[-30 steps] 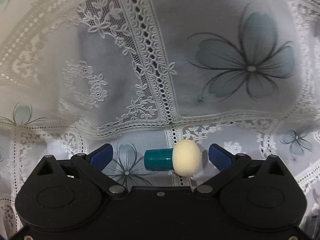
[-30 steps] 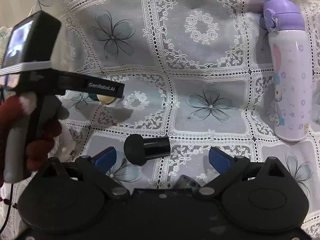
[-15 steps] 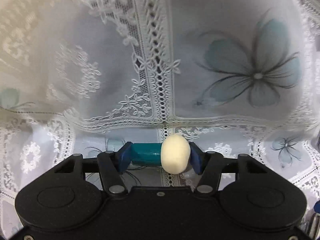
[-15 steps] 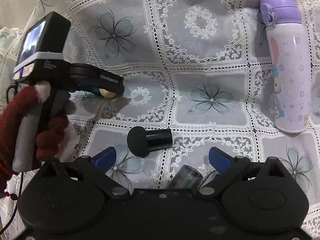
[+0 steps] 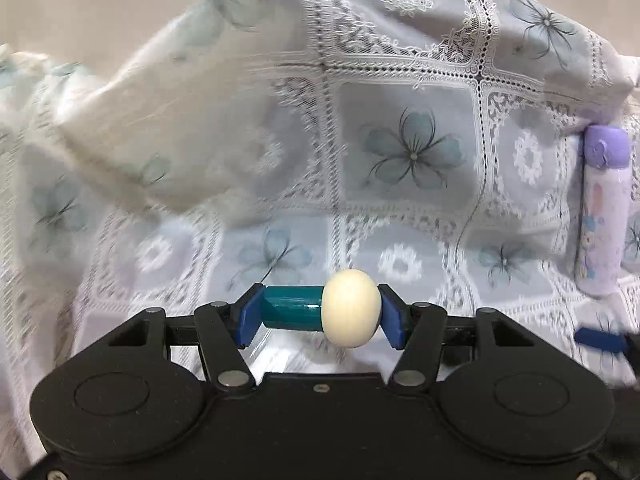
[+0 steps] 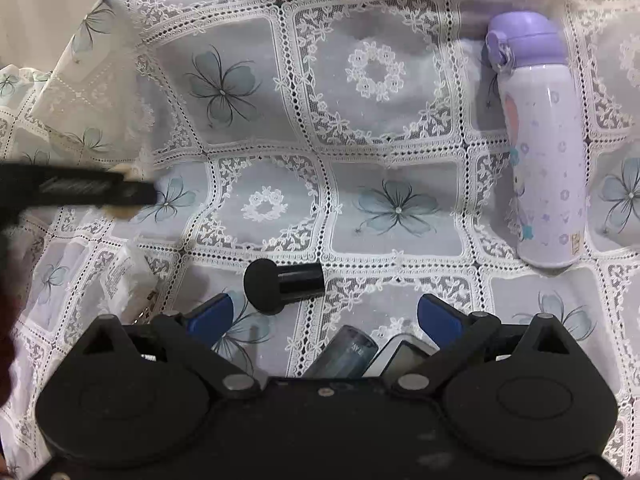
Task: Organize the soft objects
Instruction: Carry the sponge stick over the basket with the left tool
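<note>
My left gripper (image 5: pixel 320 316) is shut end to end on a small puff with a teal handle and a cream sponge head (image 5: pixel 351 309), held clear above the lace cloth. From the right wrist view that gripper (image 6: pixel 132 194) shows as a blurred black bar at the left, with a bit of the cream sponge (image 6: pixel 120 212) beside it. A black puff with a black handle (image 6: pixel 282 286) lies on the cloth just ahead of my right gripper (image 6: pixel 326 318), which stands open with nothing between its fingers.
A purple-lidded bottle (image 6: pixel 542 148) lies on the cloth at the right, also visible at the right edge (image 5: pixel 604 216) of the left wrist view. A white packet (image 6: pixel 126 280) lies at the left, and a clear grey tube (image 6: pixel 346 354) and a flat case (image 6: pixel 404 354) lie under the right gripper.
The left gripper closed on the teal and cream puff, then lifted it off the cloth and swung toward the right. The right gripper stayed where it was, open.
</note>
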Tool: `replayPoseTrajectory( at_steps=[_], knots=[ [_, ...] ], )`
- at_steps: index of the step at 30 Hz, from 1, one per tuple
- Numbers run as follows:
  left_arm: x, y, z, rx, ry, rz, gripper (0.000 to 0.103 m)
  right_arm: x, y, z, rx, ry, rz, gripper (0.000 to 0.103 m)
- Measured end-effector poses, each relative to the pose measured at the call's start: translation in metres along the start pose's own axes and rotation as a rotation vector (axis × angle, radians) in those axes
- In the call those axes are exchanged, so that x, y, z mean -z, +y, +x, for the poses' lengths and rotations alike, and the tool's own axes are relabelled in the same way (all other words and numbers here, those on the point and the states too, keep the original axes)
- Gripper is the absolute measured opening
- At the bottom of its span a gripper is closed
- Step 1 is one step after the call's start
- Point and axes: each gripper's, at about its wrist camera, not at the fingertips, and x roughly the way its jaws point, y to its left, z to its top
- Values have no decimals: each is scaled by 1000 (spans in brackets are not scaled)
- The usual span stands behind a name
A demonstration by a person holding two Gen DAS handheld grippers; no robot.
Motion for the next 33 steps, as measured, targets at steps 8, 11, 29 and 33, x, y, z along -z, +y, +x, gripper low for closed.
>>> replayPoseTrajectory(
  at_steps=[8,11,29,33],
  knots=[
    [45,11,-25,-42,26,-20,56,-8,17,9,-27,-7,-76,99],
    [58,12,-32,-33,39,-30,56,-8,24,16,-28,-4,-105,99],
    [81,5,-35,-11,71,-68,56,-9,27,55,-23,92,-94,72],
    [82,3,-34,-12,75,-70,56,-9,26,60,-33,109,-80,58]
  ],
)
